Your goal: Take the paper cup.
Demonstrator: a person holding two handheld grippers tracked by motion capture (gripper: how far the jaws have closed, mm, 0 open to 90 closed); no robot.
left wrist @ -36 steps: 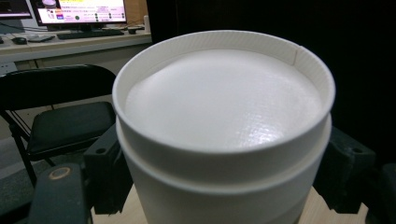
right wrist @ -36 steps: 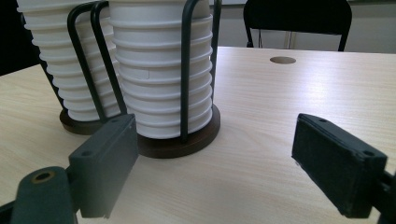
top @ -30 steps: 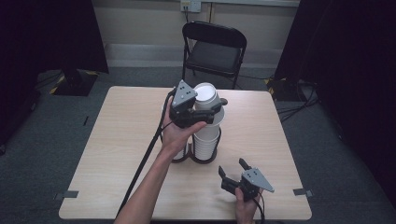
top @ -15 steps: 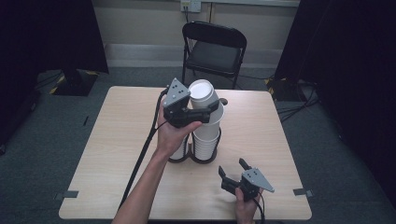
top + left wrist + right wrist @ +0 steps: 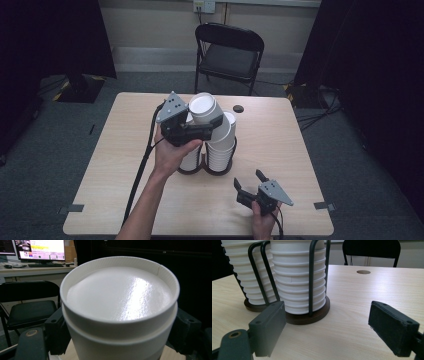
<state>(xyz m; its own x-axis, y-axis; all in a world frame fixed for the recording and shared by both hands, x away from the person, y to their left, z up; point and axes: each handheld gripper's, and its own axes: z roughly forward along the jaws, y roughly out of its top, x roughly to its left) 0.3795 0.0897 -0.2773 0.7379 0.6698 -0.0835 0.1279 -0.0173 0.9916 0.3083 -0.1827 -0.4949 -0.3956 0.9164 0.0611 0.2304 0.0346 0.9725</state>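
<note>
The left gripper [image 5: 207, 131] has its fingers [image 5: 58, 333] clenched on a white paper cup [image 5: 205, 110], one on each side of the cup wall just below the rim. The cup is upside down, its recessed base facing up, and it is tilted. It is held above the table [image 5: 300, 145], over the two stacks of cups [image 5: 220, 145] near the table's middle. Each stack sits in a dark wire holder [image 5: 312, 282] on a round brown base [image 5: 309, 317]; the two holders stand side by side, touching or nearly so.

The right gripper [image 5: 248, 185] is at the near right of the table, well apart from the holders. Its fingers [image 5: 268, 327] are released, spread wide with nothing between them, and point toward the nearer holder.

A round hole [image 5: 238, 108] lies in the table top on the far side, just beyond the stacks. A black folding chair [image 5: 227, 55] stands behind the far edge of the table.
</note>
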